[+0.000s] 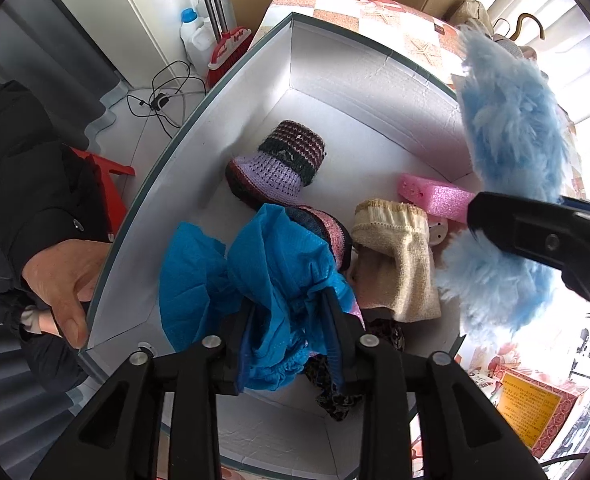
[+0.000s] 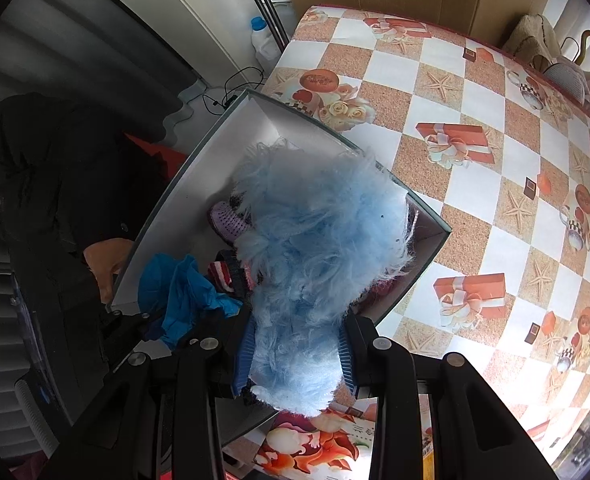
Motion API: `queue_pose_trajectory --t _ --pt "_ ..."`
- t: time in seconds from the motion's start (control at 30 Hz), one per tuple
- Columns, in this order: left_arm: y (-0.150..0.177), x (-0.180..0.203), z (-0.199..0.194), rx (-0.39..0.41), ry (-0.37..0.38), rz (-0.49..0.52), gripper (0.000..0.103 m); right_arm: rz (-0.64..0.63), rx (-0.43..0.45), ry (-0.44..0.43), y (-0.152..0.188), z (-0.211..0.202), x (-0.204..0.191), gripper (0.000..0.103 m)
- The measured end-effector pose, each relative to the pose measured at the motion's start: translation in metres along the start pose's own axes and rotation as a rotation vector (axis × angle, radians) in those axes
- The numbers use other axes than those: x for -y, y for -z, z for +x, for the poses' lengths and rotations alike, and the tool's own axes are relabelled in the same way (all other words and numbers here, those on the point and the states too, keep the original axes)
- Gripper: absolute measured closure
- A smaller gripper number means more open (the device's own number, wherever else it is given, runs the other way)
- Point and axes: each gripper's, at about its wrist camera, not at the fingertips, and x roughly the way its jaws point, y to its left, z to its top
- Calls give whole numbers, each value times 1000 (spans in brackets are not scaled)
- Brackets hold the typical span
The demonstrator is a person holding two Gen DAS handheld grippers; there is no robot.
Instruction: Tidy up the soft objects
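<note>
Soft objects fill a white-lined cardboard box (image 1: pixel 335 80) that sits on a table covered with an orange-and-white checked oilcloth (image 2: pixel 475 120). The left gripper (image 1: pixel 291 336) is clamped on a crumpled bright blue plastic cover with an elastic edge (image 1: pixel 263 280), which bulges up between its jaws above the near end of the box. The right gripper (image 2: pixel 295 356) pinches a fluffy pale blue fur piece (image 2: pixel 319 248), held above the box's right side; in the left wrist view the same fur (image 1: pixel 511 128) hangs across the box's right wall. On the box floor lie a knitted lilac bootie with a dark striped cuff (image 1: pixel 283 160), a cream knitted sock (image 1: pixel 395 252) just beside the blue cover, and a pink foam block (image 1: pixel 435 196) against the far right wall, with a dark patterned cloth (image 1: pixel 335 392) under the left gripper. A bare hand (image 1: pixel 63 280) rests at the box's left outer edge.
</note>
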Motion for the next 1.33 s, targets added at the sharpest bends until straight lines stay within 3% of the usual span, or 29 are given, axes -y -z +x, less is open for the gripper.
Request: queue_pose_trajectory --t 0.03,0.1,0.2,0.33,0.43,0.73,1.1,1.2,1.33 --pt "0 0 -1 12 1 1 42 -3 1 -2 -1 0 0 51" --pt "0 -1 -4 45 -6 -4 20 -10 4 -1 -2 0 0 39" --pt "-1 -1 -3 34 -30 -5 19 -34 10 22 -3 -2 -1 38" --pt "0 -4 2 18 -68 -20 19 -40 28 82 0 -7 2 2" --pt "3 -9 -1 23 -108 -48 19 -17 42 113 4 -14 8 1" --pt "27 7 -6 -52 -17 14 19 5 -16 147 30 -23 11 1" --pt "39 10 -15 -51 -26 25 19 30 -45 152 50 -24 13 1" --pt "39 12 -19 -34 -30 23 19 34 -39 151 51 -26 13 1" --pt "40 17 -40 102 -6 42 18 48 -21 143 48 -32 14 1"
